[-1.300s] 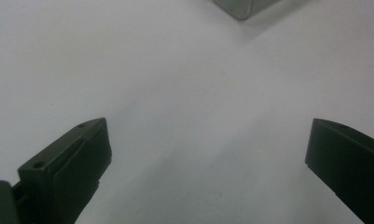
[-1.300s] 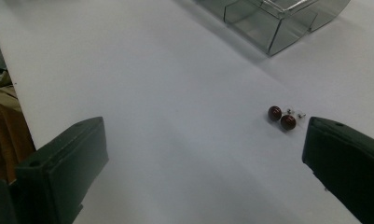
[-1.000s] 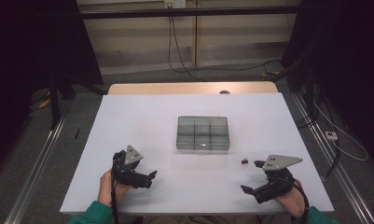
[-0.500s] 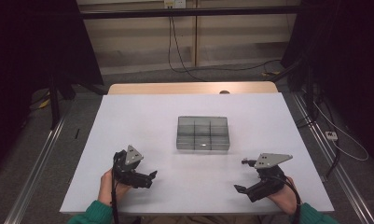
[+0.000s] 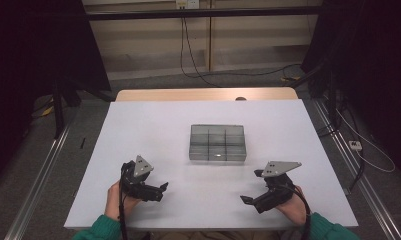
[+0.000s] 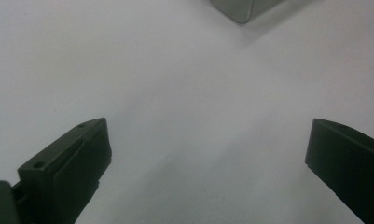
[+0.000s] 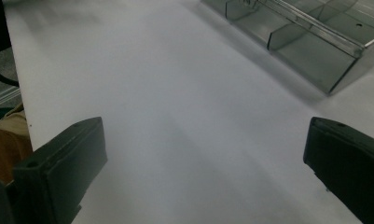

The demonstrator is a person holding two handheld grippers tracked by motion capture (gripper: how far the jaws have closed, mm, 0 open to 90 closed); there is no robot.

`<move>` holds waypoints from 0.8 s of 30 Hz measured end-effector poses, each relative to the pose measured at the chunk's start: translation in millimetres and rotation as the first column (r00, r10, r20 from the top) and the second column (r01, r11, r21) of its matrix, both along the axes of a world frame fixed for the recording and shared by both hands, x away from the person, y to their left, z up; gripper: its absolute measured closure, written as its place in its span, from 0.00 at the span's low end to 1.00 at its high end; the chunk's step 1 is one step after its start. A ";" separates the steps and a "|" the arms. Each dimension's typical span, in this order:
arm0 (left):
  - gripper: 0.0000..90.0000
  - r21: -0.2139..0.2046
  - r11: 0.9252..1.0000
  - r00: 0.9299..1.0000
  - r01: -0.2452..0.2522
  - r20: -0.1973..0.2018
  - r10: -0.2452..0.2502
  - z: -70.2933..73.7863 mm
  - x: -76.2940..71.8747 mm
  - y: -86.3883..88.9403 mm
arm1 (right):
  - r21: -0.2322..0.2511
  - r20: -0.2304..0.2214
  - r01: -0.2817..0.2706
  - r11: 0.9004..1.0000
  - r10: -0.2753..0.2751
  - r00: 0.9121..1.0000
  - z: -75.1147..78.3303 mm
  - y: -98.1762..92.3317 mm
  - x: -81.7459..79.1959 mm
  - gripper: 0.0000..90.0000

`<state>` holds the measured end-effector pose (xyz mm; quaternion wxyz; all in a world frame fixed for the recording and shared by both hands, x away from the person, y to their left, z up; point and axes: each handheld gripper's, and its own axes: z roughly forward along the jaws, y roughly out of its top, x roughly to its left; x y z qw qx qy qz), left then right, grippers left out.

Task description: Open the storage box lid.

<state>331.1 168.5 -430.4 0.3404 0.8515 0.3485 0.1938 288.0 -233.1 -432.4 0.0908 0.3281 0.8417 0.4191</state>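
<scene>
**Inspector:** Status of the two tools?

**Assistant:** The left gripper [image 5: 161, 189] sits low at the near edge of the white table [image 5: 153, 125], jaws spread wide with bare tabletop between them, as its own view confirms. The right gripper [image 5: 246, 200] is likewise near the front edge, jaws wide apart, holding nothing.

**Inspector:** And the work piece?

**Assistant:** The clear compartment box [image 5: 218, 142] stands at mid-table, well apart from both tools, ahead of and between them. In the right gripper view its near compartments [image 7: 310, 56] look empty. One small pale spot shows in a front cell in the high view; it may be a part or just a reflection, I cannot tell which.

**Inspector:** Progress?

**Assistant:** In my judgement nothing is in hand and no loose item lies on the table. Either the work has yet to start or it is finished; both tools appear at rest.
</scene>
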 end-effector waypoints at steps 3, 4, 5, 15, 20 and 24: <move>0.00 0.007 1.000 1.000 0.005 0.005 -0.005 -0.1 0.5 -0.8 | -0.005 0.006 -0.016 1.000 0.016 1.000 0.0 7.2 3.0 0.00; 0.00 0.008 1.000 1.000 0.006 0.005 -0.006 -0.3 0.7 -0.9 | -0.005 0.006 -0.016 1.000 0.016 1.000 0.0 7.2 3.0 0.00; 0.00 0.010 1.000 1.000 0.006 0.003 -0.006 -0.5 0.9 -1.0 | -0.005 0.003 -0.017 1.000 0.017 1.000 -0.4 9.2 3.9 0.00; 0.00 0.008 1.000 1.000 0.010 0.019 -0.010 0.5 -0.7 -1.7 | 0.007 0.004 -0.027 1.000 0.027 1.000 -0.6 23.9 13.4 0.00; 0.00 0.009 1.000 1.000 0.011 0.016 -0.011 0.9 -0.2 -1.3 | 0.017 -0.002 -0.024 1.000 0.024 1.000 -1.2 30.3 20.6 0.00; 0.00 -0.002 1.000 1.000 0.011 0.019 -0.011 1.5 -1.2 -2.2 | 0.012 0.004 -0.020 1.000 0.020 1.000 -1.8 35.0 23.6 0.01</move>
